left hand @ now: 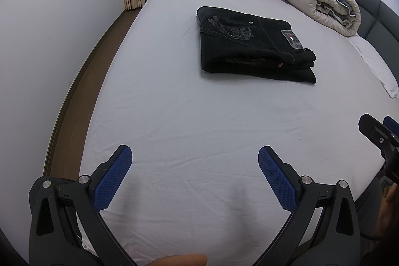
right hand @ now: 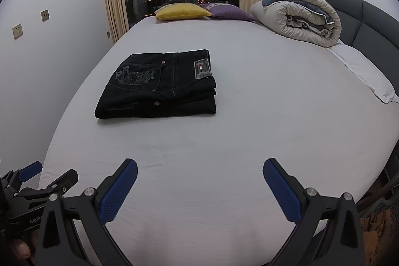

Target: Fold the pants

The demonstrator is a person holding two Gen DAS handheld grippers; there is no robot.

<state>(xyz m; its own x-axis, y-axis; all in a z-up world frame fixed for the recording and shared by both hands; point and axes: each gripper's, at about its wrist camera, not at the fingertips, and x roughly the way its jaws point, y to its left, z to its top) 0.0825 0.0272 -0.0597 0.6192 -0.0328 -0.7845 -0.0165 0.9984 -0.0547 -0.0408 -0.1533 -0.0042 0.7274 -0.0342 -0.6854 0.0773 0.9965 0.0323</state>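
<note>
Black jeans [left hand: 254, 46] lie folded into a compact rectangle on the white bed sheet [left hand: 189, 121], back pocket embroidery and label facing up. They also show in the right wrist view [right hand: 159, 86], left of centre. My left gripper [left hand: 194, 156] is open and empty, well short of the jeans over the near part of the bed. My right gripper [right hand: 199, 168] is open and empty, also back from the jeans. The right gripper shows at the right edge of the left wrist view [left hand: 379, 131]; the left gripper shows at the lower left of the right wrist view [right hand: 42, 178].
A rolled beige duvet [right hand: 299, 21] lies at the far right by the grey headboard [right hand: 361, 24]. A yellow pillow [right hand: 182, 11] and a purple pillow [right hand: 229, 13] sit at the far edge. A white pillow [right hand: 364, 71] lies right. Wall and wooden floor [left hand: 74, 111] run along the left.
</note>
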